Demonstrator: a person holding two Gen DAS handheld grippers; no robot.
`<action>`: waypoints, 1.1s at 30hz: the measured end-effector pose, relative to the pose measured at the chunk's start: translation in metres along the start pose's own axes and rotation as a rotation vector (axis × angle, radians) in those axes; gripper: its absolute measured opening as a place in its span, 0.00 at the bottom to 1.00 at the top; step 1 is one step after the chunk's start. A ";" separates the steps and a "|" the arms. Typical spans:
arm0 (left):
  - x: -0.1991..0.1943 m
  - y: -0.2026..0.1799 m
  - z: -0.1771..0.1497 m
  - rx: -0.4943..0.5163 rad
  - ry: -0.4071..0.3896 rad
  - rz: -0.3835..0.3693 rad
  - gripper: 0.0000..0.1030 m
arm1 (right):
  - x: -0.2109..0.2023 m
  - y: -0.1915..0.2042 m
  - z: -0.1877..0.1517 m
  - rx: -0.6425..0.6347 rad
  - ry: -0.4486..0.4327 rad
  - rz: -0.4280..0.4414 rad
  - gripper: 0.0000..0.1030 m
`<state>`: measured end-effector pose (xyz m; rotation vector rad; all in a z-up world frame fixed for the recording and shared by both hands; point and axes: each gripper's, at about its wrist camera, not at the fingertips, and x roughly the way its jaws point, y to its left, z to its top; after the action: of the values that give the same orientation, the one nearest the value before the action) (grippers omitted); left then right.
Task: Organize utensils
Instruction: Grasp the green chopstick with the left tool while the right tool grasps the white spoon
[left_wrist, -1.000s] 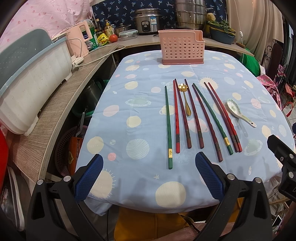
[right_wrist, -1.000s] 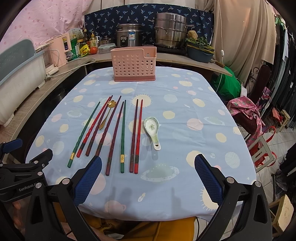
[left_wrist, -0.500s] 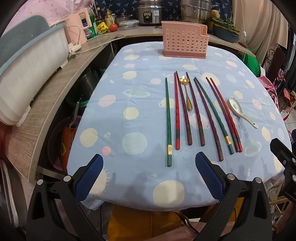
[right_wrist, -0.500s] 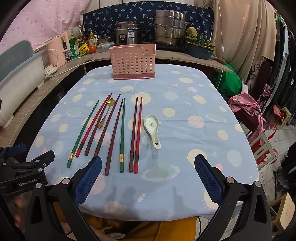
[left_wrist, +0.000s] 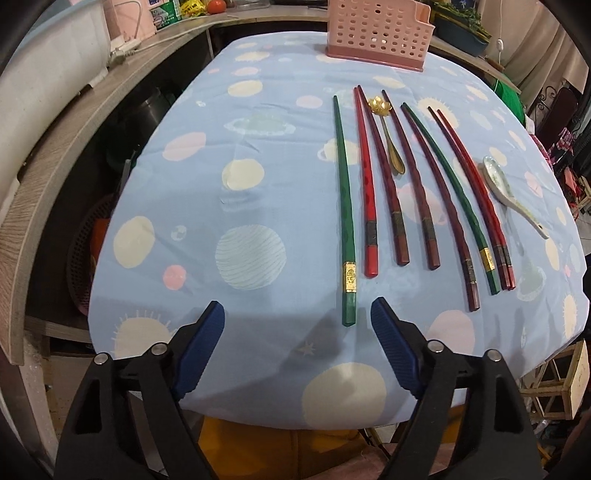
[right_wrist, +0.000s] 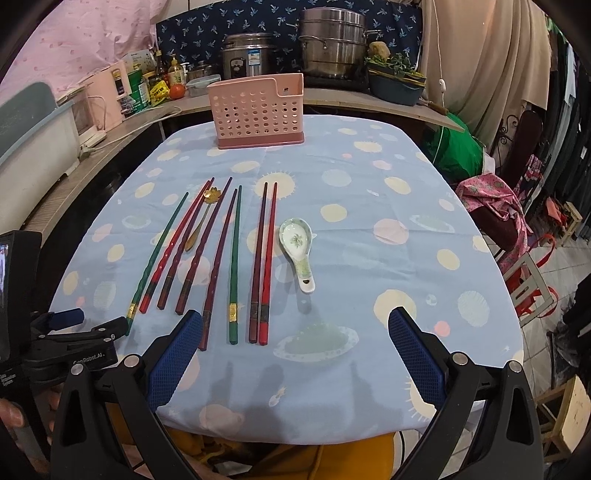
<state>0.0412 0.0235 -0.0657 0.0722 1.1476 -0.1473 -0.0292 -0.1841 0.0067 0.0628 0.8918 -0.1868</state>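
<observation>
Several red, dark red and green chopsticks lie side by side on the blue tablecloth (left_wrist: 229, 206). The leftmost green chopstick (left_wrist: 345, 218) ends just ahead of my open, empty left gripper (left_wrist: 297, 325), nearer its right finger. A gold spoon (left_wrist: 388, 133) lies among the chopsticks, and a white ceramic spoon (left_wrist: 506, 188) lies to their right. A pink perforated holder (left_wrist: 376, 33) stands at the far end. My right gripper (right_wrist: 291, 339) is open and empty over the near ends of the right-hand chopsticks (right_wrist: 264, 258); the ceramic spoon (right_wrist: 297, 245) and holder (right_wrist: 256, 110) lie ahead. The left gripper (right_wrist: 74, 332) shows at the left.
A wooden counter (right_wrist: 122, 133) runs along the left and back, with a pink appliance (right_wrist: 105, 98), bottles, a rice cooker (right_wrist: 251, 59) and a steel pot (right_wrist: 332, 46). A white tub (left_wrist: 44, 92) sits on the left. A chair with pink cloth (right_wrist: 495, 206) stands at the right.
My left gripper has moved forward and lower toward the near end of the leftmost green chopstick, and its jaws have narrowed. My right gripper has moved slightly forward over the table edge.
</observation>
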 end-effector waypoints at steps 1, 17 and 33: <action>0.003 0.000 0.001 0.003 0.002 0.001 0.71 | 0.001 -0.001 0.000 0.002 0.004 0.000 0.93; 0.016 0.000 0.017 0.018 0.001 -0.010 0.28 | 0.034 -0.017 0.016 0.053 0.038 0.045 0.88; 0.021 -0.001 0.029 0.002 0.009 0.000 0.10 | 0.104 -0.044 0.029 0.199 0.171 0.214 0.26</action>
<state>0.0759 0.0174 -0.0732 0.0753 1.1566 -0.1479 0.0485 -0.2454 -0.0545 0.3622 1.0274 -0.0703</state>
